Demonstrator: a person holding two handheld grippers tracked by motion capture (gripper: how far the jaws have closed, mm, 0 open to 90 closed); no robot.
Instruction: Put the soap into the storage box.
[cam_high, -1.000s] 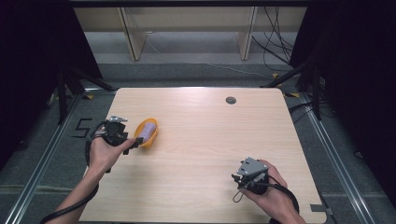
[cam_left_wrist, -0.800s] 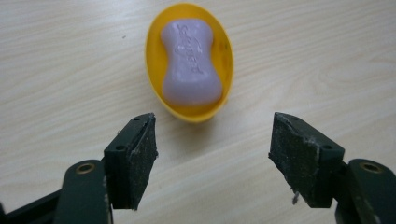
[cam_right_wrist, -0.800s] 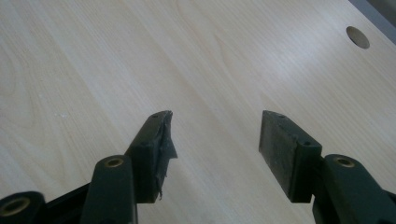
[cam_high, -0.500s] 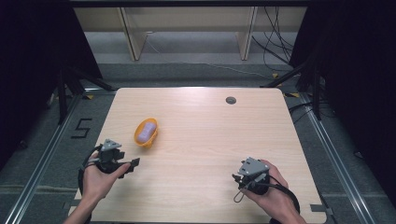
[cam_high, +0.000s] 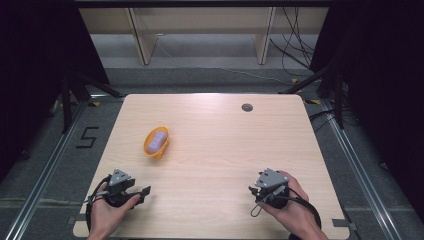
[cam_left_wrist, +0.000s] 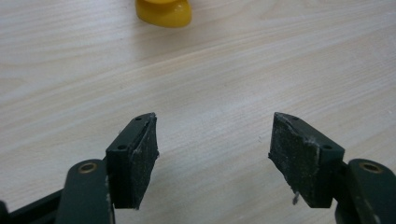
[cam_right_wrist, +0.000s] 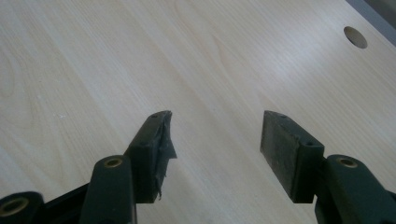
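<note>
The table (cam_high: 220, 150) is carrying a small orange-yellow bowl (cam_high: 156, 142) left of centre, well ahead of the left gripper (cam_high: 142, 190), whose jaws are gaping wide and holding nothing. The right gripper (cam_high: 256, 192) is resting near the front edge, equally spread and empty. The bowl is probably light, stiff plastic, best pinched over its rim. Inside it is lying a pale purple piece (cam_high: 158, 139), possibly soft.
</note>
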